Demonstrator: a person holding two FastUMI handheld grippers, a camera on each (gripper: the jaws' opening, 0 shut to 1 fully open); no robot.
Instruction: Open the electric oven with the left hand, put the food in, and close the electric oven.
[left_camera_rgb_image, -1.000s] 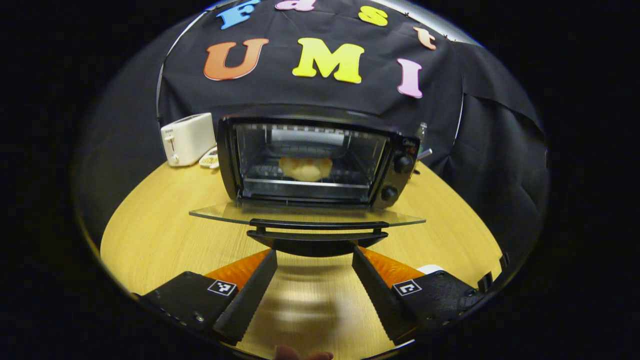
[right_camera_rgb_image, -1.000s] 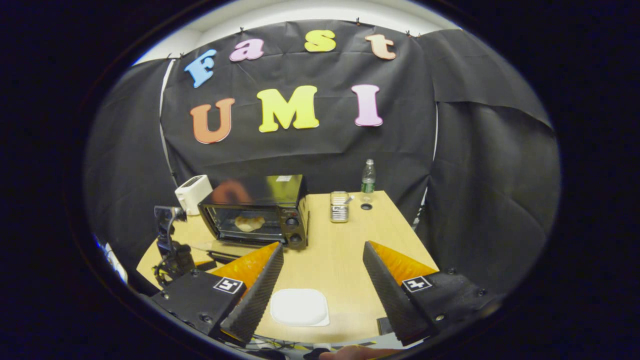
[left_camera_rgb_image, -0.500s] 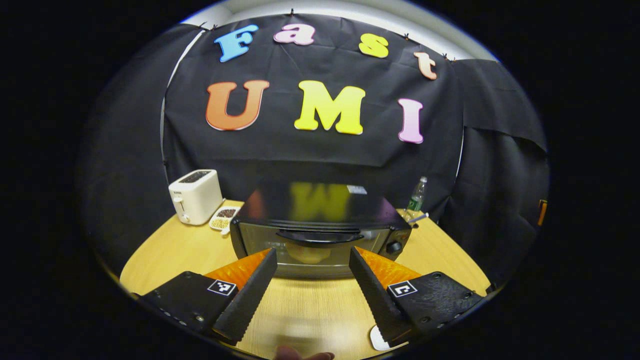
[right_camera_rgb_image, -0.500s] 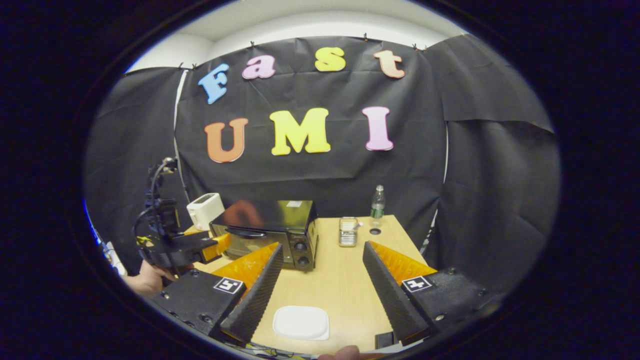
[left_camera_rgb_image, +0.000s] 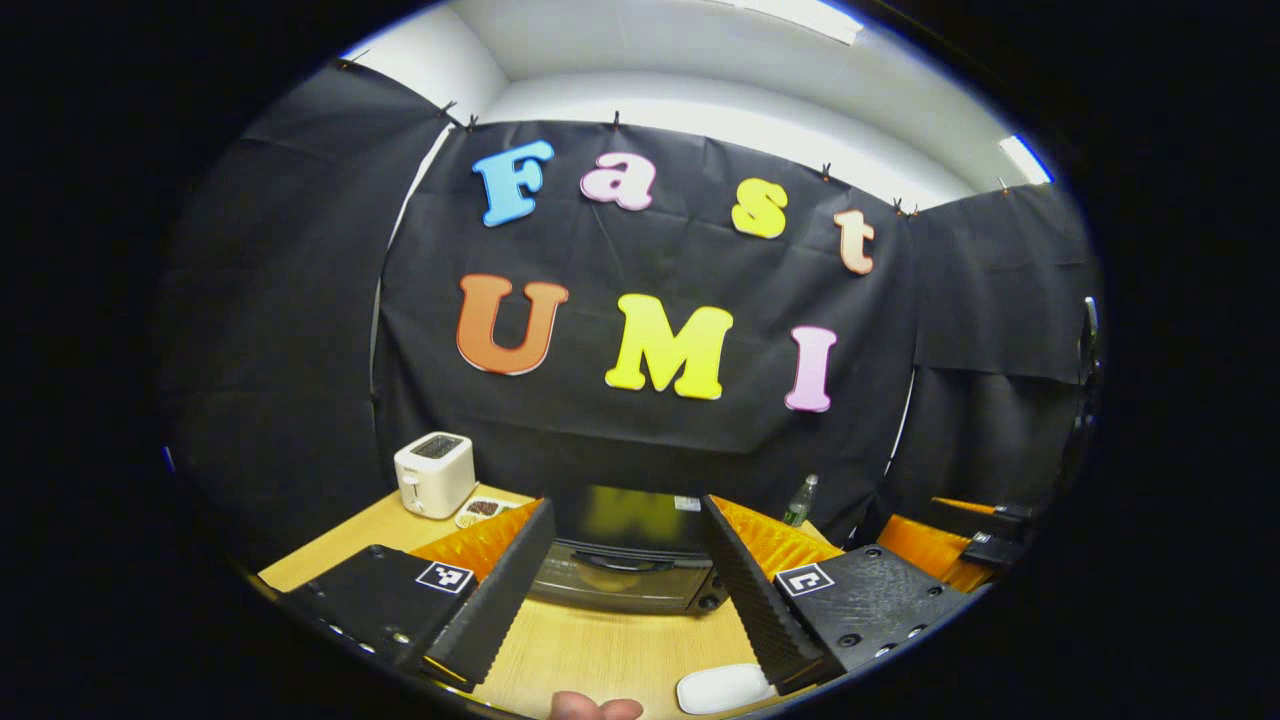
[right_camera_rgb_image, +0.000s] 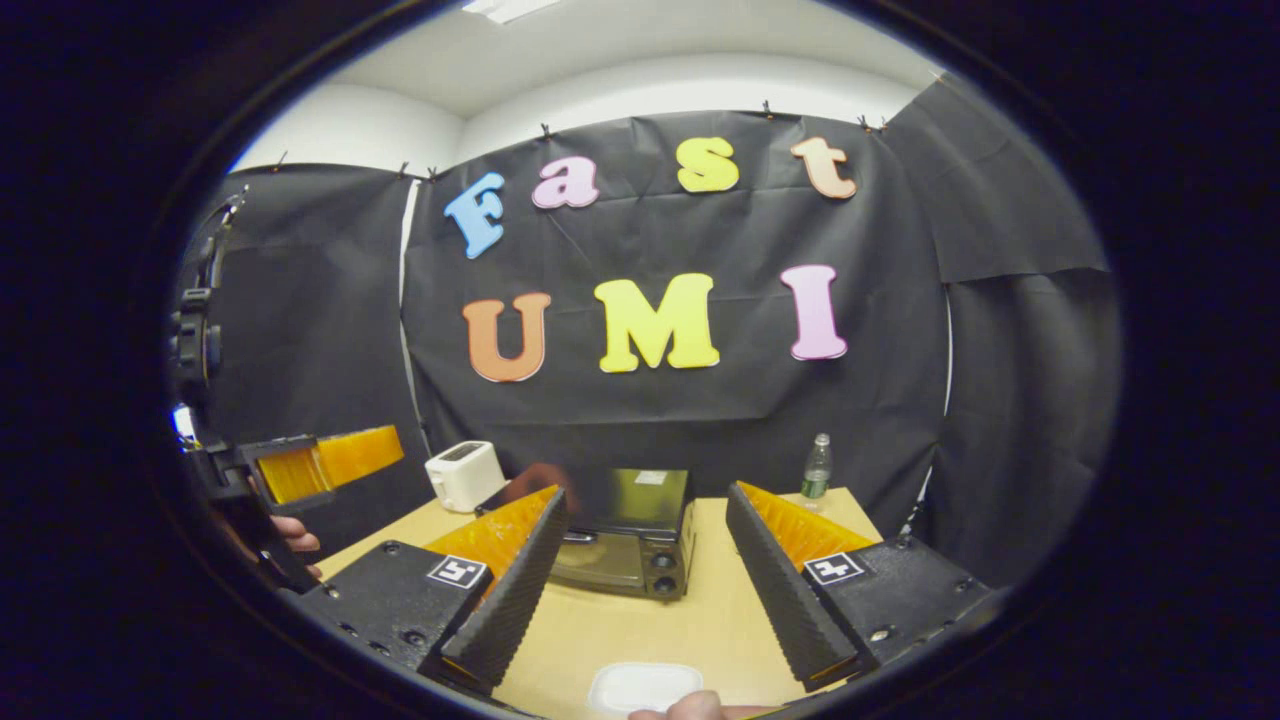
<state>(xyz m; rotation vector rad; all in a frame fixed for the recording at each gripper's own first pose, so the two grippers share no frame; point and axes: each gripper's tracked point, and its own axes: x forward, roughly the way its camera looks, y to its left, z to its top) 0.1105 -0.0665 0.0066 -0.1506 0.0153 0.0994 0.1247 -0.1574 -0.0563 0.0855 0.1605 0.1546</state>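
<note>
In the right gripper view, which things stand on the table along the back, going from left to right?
Toaster → oven → bottle.

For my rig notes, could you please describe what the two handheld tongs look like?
Both match: the left tongs and right tongs each have two wedge-shaped black fingers with ribbed inner faces, orange outer sides, and black bases each carrying a small square black-and-white marker. Black cabling rises behind the left tongs in the right gripper view.
</note>
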